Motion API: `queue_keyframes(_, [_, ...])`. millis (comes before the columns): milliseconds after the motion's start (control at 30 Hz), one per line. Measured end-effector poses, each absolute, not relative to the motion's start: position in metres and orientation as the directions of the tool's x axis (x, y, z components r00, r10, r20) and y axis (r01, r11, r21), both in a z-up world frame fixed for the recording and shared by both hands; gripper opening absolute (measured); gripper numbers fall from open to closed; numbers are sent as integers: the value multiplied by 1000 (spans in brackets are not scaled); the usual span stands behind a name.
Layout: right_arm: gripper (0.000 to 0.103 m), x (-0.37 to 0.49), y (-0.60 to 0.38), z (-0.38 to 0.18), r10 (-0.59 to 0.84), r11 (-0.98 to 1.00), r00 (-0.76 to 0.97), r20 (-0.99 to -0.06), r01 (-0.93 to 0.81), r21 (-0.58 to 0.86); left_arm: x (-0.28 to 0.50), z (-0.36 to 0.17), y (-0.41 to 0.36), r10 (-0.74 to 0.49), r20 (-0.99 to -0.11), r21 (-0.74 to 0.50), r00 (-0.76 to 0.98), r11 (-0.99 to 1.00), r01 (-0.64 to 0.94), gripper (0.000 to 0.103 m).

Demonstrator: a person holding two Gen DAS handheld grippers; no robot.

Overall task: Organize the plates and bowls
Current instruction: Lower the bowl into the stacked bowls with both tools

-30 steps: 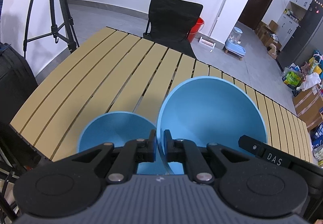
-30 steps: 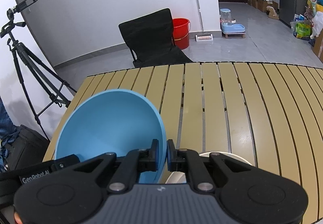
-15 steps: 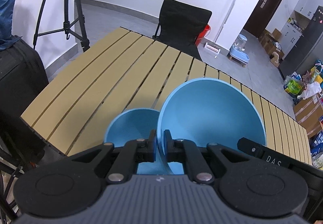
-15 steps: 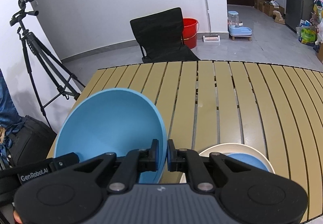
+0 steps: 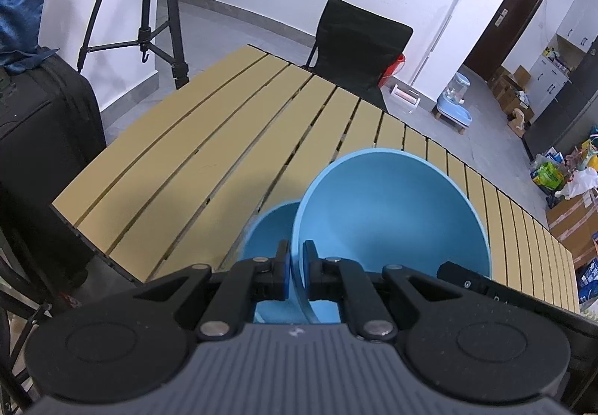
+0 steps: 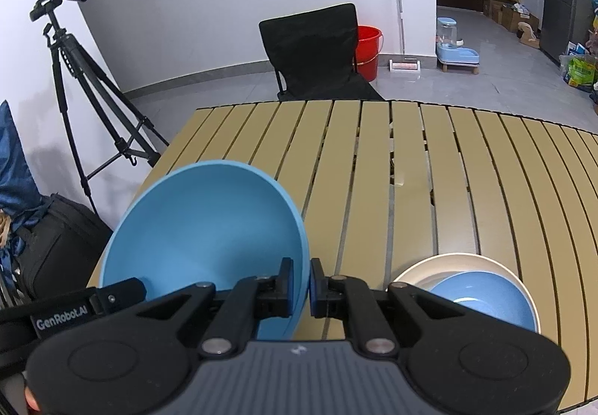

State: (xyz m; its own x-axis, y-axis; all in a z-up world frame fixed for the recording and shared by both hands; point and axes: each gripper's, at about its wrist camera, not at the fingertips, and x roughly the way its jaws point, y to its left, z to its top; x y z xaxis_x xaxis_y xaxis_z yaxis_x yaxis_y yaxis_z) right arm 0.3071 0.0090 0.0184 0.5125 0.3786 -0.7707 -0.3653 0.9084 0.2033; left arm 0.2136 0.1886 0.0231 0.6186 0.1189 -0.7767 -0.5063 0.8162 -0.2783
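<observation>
Both grippers lifted higher since before; more table edge shows now. Left gripper [image 5: 296, 271] pinches rim of big blue bowl [image 5: 392, 213], tilted up above slat table [image 5: 209, 161]. Right gripper [image 6: 302, 288] pinches same bowl's other rim. Small blue bowl [image 5: 271, 224] sits under it. Another blue bowl [image 6: 482, 299] rests inside cream plate [image 6: 429, 265].

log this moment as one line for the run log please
left claw: shut on large blue bowl rim | right claw: shut on same rim | small blue bowl: beneath | white plate: holds another blue bowl
</observation>
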Motion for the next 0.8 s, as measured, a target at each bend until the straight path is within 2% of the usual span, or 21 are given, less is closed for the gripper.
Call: queue_keyframes(800, [9,304,49,-14,312,891,514,-799,-451,58,217,-6,197,171,-784,-194,596,846,-497,7])
